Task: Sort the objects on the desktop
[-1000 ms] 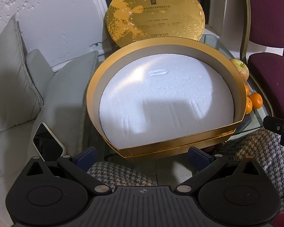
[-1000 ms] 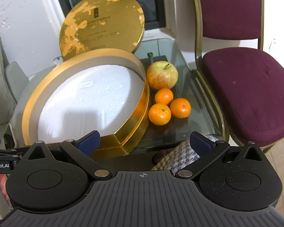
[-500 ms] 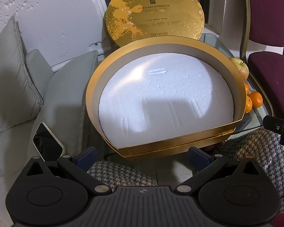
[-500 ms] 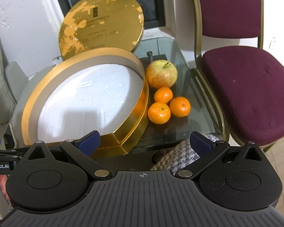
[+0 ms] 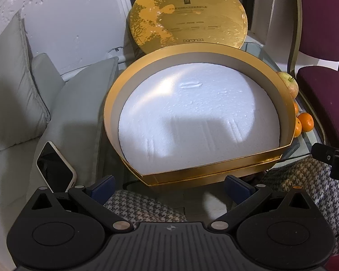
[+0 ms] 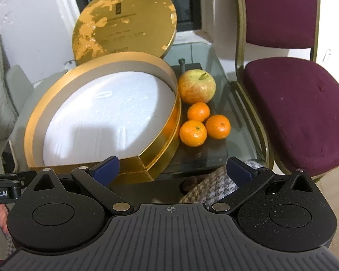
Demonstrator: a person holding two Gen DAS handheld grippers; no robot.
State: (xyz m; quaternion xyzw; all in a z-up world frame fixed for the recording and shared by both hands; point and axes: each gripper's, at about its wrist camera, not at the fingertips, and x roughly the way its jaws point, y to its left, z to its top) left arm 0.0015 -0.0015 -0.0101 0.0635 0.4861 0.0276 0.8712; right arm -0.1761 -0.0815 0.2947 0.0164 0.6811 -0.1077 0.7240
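Observation:
A round gold box [image 5: 115, 103] [image 6: 31, 131] with white foam [image 5: 198, 122] [image 6: 106, 117] inside lies on the glass table [image 6: 217, 155]. Its gold lid [image 5: 189, 15] [image 6: 124, 27] leans upright behind it. An apple [image 6: 197, 86] [image 5: 290, 83] and three mandarins [image 6: 193, 132] [image 6: 218, 126] [image 6: 198, 111] sit right of the box. My left gripper [image 5: 169, 186] is open, just short of the box's near wall. My right gripper [image 6: 173, 169] is open too, holding nothing, near the table's front edge, with the mandarins ahead of it.
A maroon chair [image 6: 300, 103] [image 5: 323, 94] stands right of the table. Grey cushions [image 5: 13, 85] and a phone [image 5: 55, 166] lie to the left. Houndstooth fabric [image 5: 147, 207] [image 6: 214, 187] shows below the grippers. A white wall [image 5: 67, 11] is behind.
The right gripper's view has crept slightly forward and down towards the fruit. The left gripper has barely shifted. Both stay open.

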